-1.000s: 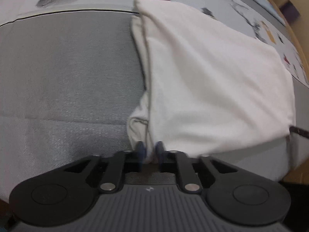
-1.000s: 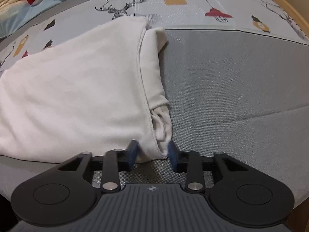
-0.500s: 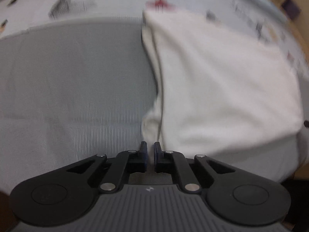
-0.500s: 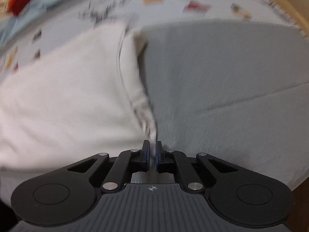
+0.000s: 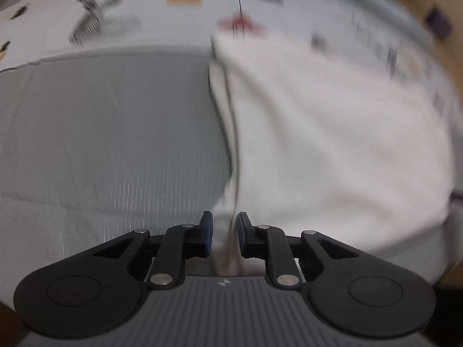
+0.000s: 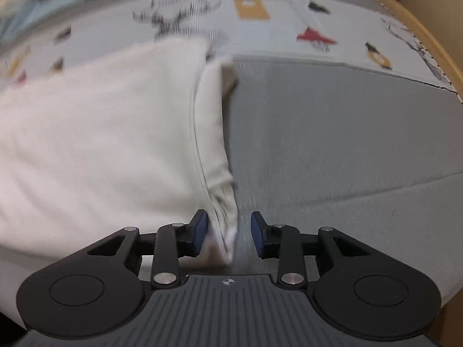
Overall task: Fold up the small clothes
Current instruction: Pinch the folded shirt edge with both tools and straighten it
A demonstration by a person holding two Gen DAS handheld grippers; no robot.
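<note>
A grey woven surface [image 6: 332, 133] fills the foreground, bordered beyond by a pale printed sheet [image 6: 269, 26] with deer, lamps and tags. A wooden edge [image 6: 428, 43], possibly a bed frame, curves along the right.

Garment [image 5: 332, 144]: plain white. Mattress surface [image 6: 332, 144]: grey, fine woven texture. Bed sheet [image 6: 283, 14]: pale blue-grey, printed with black deer sketches, orange tags, red lamps, small black birds. Gripper fingertip pads [image 6: 200, 230]: blue; linkages black.
</note>
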